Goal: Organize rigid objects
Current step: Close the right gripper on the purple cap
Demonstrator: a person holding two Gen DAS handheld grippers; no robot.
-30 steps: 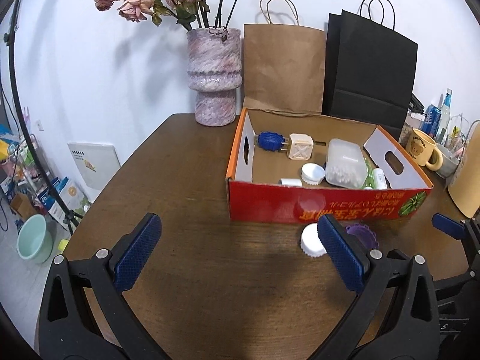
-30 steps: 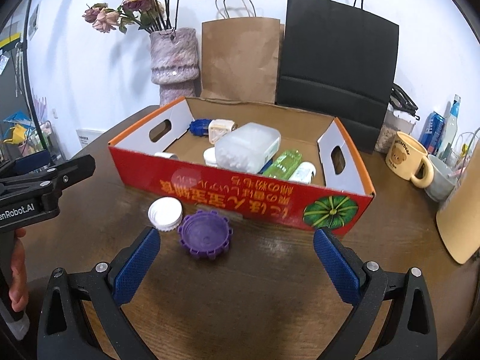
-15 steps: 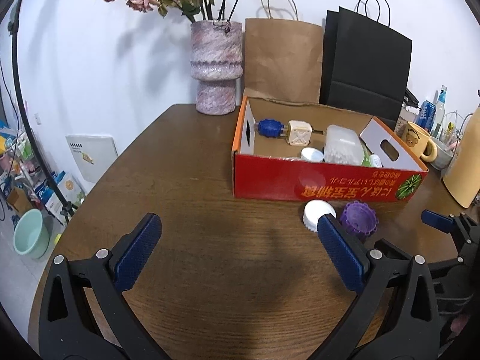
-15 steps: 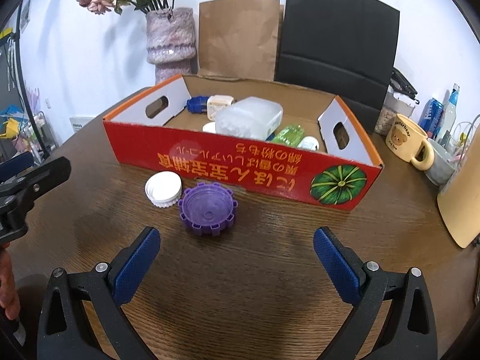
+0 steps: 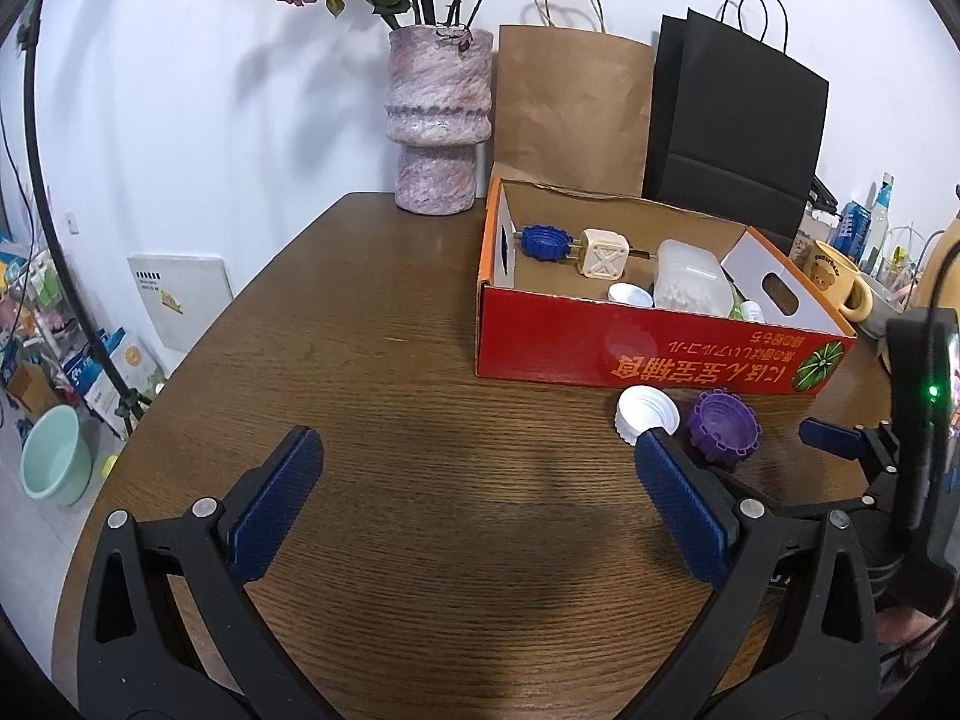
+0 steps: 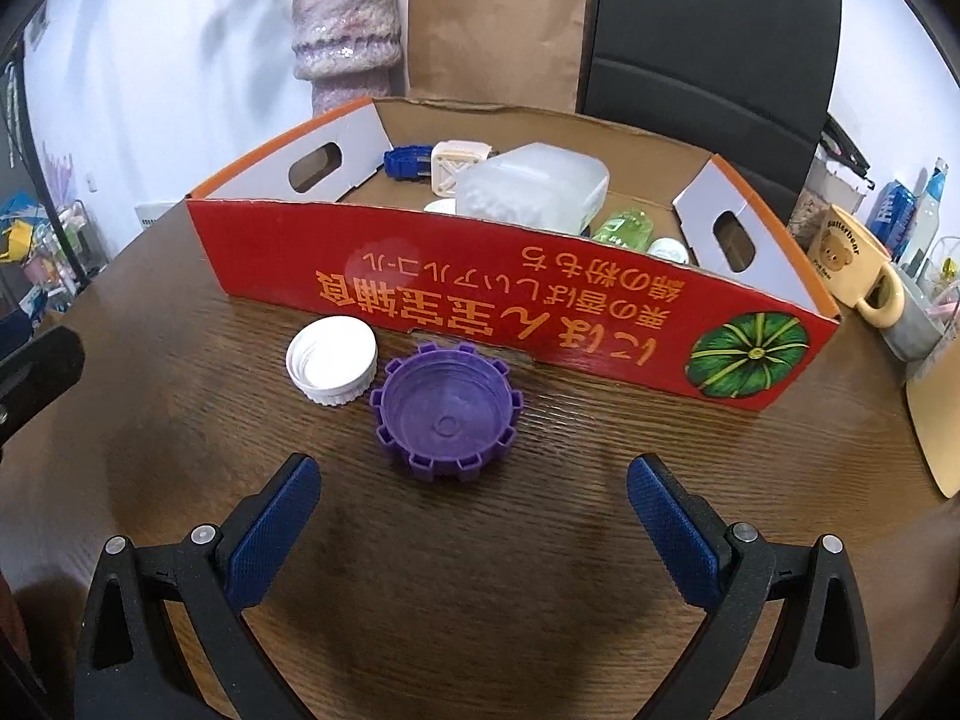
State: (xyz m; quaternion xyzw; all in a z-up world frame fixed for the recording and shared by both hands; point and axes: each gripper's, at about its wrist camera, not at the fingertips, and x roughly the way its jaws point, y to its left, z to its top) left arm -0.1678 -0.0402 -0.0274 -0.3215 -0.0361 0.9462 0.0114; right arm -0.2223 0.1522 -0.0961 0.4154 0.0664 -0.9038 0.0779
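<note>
Since a second ago you have pulled both grippers back from the red cardboard box [image 6: 516, 294], so more of the wood-grain table [image 5: 390, 390] shows. Your right gripper [image 6: 474, 534] is spread wide and holds nothing; the purple cap [image 6: 445, 411] lies just ahead of it, between the fingertips' line and the box. The cap is ridged plastic, notched like a gear, open side up, touching or nearly touching the smaller white ribbed cap [image 6: 332, 360] to its left. Your left gripper [image 5: 480, 510] also gapes wide and empty, well left of both caps.
</note>
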